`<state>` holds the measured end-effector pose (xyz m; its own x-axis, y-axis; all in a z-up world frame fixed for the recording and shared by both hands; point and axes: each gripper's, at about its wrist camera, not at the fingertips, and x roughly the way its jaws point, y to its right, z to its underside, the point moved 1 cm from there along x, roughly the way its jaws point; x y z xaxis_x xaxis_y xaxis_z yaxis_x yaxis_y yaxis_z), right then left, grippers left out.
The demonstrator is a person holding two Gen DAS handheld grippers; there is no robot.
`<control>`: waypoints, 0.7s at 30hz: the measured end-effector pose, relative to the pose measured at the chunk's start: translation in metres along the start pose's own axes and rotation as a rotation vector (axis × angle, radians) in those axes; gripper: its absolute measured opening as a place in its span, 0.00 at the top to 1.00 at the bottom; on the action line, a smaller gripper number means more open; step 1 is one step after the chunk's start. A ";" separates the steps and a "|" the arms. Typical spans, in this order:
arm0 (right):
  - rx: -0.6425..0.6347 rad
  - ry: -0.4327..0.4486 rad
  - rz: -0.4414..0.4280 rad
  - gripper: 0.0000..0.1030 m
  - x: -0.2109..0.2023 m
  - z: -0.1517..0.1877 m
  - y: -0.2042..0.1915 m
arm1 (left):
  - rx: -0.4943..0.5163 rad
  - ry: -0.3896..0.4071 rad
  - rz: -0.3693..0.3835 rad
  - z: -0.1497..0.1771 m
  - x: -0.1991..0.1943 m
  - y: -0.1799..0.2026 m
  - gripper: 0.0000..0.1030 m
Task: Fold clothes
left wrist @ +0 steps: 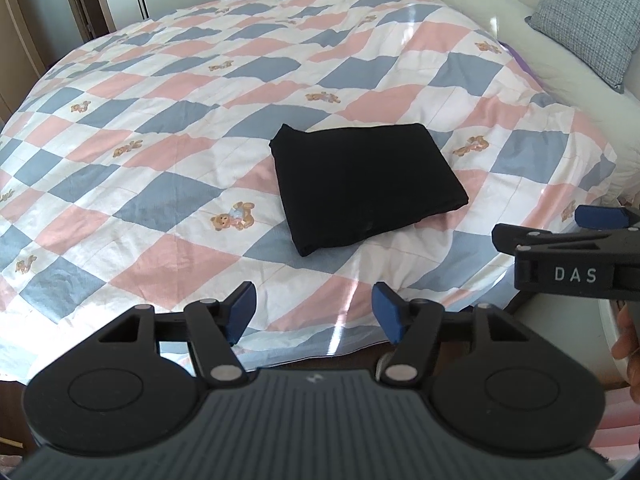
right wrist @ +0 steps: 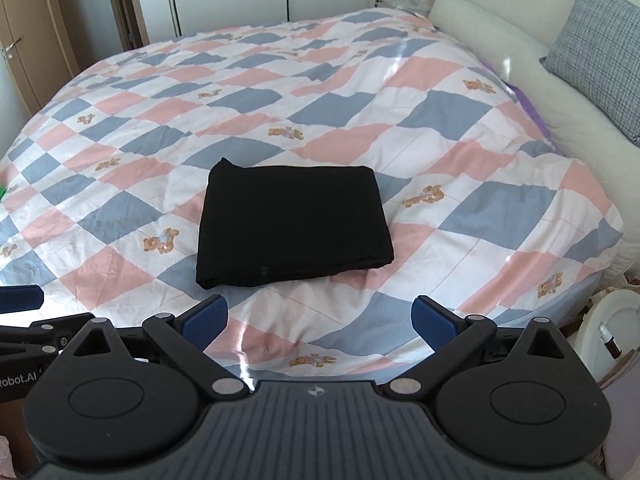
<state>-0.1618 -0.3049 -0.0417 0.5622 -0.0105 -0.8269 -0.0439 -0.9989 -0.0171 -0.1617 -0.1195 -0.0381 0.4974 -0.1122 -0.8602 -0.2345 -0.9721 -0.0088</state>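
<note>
Garment (left wrist: 366,184), black and folded into a compact rectangle, is lying flat on the checked quilt (left wrist: 160,128), well ahead of both sets of fingers and touching neither. From the left gripper (left wrist: 314,312) it is sitting ahead and slightly right of the gap between the fingers; from the right gripper (right wrist: 320,320) it is sitting ahead and slightly left of that gap. Both grippers are hanging back near the quilt's closest edge with their blue pads spread apart and nothing between them, so both are released.

This arrangement is suggesting that the fold is complete or nearly so: keeping the fingers withdrawn and spread is leaving the bundle undisturbed and fully in sight for checking. In the left view, the right gripper is appearing beside and to the right of the left fingers, level with them.

The garment is showing as a neat stack with a thick rolled fold along its closest edge. Its sides are running fairly straight, with one far corner, on the left, poking up slightly. No sleeves or loose ends are trailing out. Surface detail is too dark to tell.
</note>
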 end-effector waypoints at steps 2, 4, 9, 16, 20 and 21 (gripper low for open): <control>0.001 -0.006 0.004 0.02 0.004 -0.002 0.001 | 0.002 -0.008 0.002 -0.003 0.004 0.000 0.41; -0.002 -0.008 0.007 0.02 0.008 -0.006 0.003 | 0.005 -0.015 0.004 -0.006 0.009 0.001 0.41; -0.015 -0.025 0.010 0.02 0.027 -0.019 0.008 | -0.002 -0.037 0.007 -0.019 0.027 0.003 0.40; -0.058 -0.076 0.005 0.02 0.062 -0.047 0.017 | -0.047 -0.085 0.001 -0.044 0.060 -0.001 0.40; -0.081 -0.110 0.002 0.02 0.084 -0.066 0.023 | -0.071 -0.123 -0.013 -0.060 0.083 -0.002 0.40; -0.088 -0.119 -0.001 0.02 0.090 -0.071 0.024 | -0.074 -0.131 -0.015 -0.064 0.087 -0.002 0.40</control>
<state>-0.0535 -0.3335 -0.0764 0.4598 -0.0096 -0.8880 0.0321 -0.9991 0.0275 -0.0639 -0.1407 -0.0804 0.3861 -0.0746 -0.9194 -0.1629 -0.9866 0.0117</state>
